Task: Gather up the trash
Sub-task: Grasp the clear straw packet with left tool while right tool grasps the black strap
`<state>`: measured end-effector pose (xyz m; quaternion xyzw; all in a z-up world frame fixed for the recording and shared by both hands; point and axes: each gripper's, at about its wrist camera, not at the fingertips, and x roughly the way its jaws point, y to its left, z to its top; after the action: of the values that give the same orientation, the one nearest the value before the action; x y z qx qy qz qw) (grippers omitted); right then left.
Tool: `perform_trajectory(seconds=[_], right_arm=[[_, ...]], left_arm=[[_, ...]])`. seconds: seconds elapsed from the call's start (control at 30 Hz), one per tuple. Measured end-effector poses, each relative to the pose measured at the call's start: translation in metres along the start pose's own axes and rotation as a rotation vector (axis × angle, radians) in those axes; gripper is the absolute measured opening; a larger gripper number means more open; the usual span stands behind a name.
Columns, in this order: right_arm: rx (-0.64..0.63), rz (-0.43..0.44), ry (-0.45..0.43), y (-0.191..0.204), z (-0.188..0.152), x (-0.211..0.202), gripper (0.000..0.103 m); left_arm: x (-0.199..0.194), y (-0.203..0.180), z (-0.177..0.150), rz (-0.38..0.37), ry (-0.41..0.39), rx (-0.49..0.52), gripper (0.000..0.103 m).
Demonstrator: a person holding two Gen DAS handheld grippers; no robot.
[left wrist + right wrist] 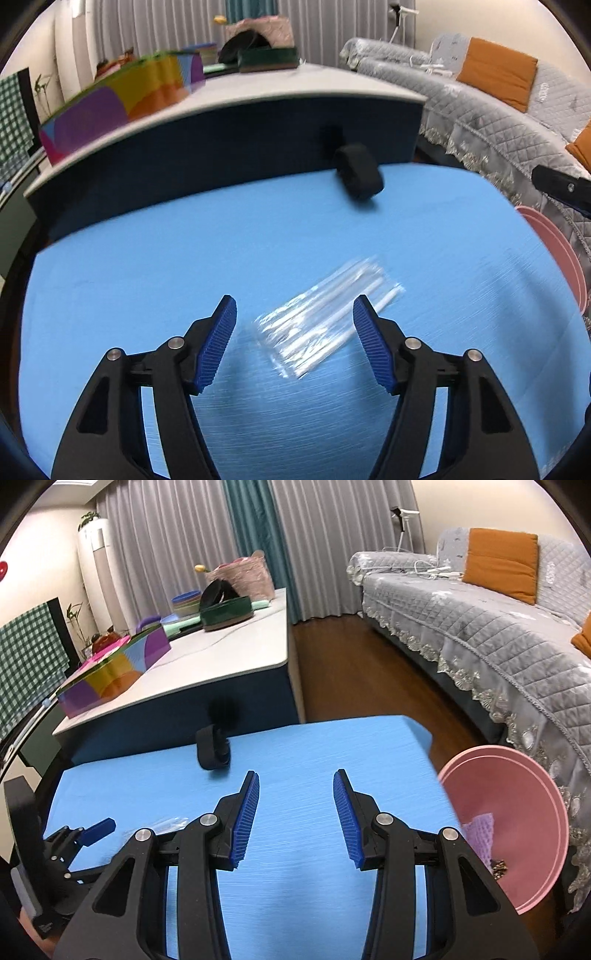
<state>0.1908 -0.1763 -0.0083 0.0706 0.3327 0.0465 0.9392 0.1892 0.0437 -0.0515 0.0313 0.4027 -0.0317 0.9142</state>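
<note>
A: Wrapper (325, 317) of clear plastic lies flat on the blue table cover (147, 266), seen from the left wrist. The left gripper (294, 334) hangs over it with the jaws wide, one blue pad on each side of the wrapper. The picture is blurred, so I cannot tell if a pad touches it; nothing is gripped.

B: And further away?

A: A black strap roll (358, 177) stands near the far edge of the cover. At the right edge I see the rim of the pink basin (565, 258).

B: What does the right wrist show?

A: The right gripper (295, 812) is over bare blue cover, jaws about half apart, with nothing between them. The pink basin (524, 812) stands just beside the right edge of the table, lower than it. Inside lie a purple mesh piece (480, 834) and a small dark scrap (499, 869).

B: Is the wrapper there too?

A: Only a corner (168, 823), at the left, near the tip of the left gripper (94, 829).
</note>
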Motion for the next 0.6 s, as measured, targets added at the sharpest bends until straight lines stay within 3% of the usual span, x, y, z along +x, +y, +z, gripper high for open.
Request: perform_trajectory(seconds=[0.1,0.17,0.2,0.3,0.4,0.6], right_arm=[[-0.006,0.007,0.007,0.006,-0.001,0.007,0.043],[-0.009,0.015,0.014,0.01,-0.003,0.011,0.043],[-0.012,0.019,0.018,0.012,-0.003,0.013,0.043],[-0.022,0.039,0.033,0.02,-0.005,0.023,0.043],[-0.036,0.056,0.045,0.029,-0.007,0.032,0.043],[-0.07,0.103,0.062,0.047,-0.003,0.049,0.043]], left_arm=[[0.007,0.002,0.0,-0.023,0.023,-0.009,0.064],[0.011,-0.002,0.0,-0.028,0.045,-0.003,0.058],[0.013,-0.002,0.0,-0.028,0.053,0.0,0.044],[0.015,0.006,0.001,-0.059,0.043,-0.036,0.018],[0.018,0.012,0.003,-0.064,0.032,-0.053,0.005],[0.018,0.035,0.007,-0.038,-0.024,-0.177,0.003]])
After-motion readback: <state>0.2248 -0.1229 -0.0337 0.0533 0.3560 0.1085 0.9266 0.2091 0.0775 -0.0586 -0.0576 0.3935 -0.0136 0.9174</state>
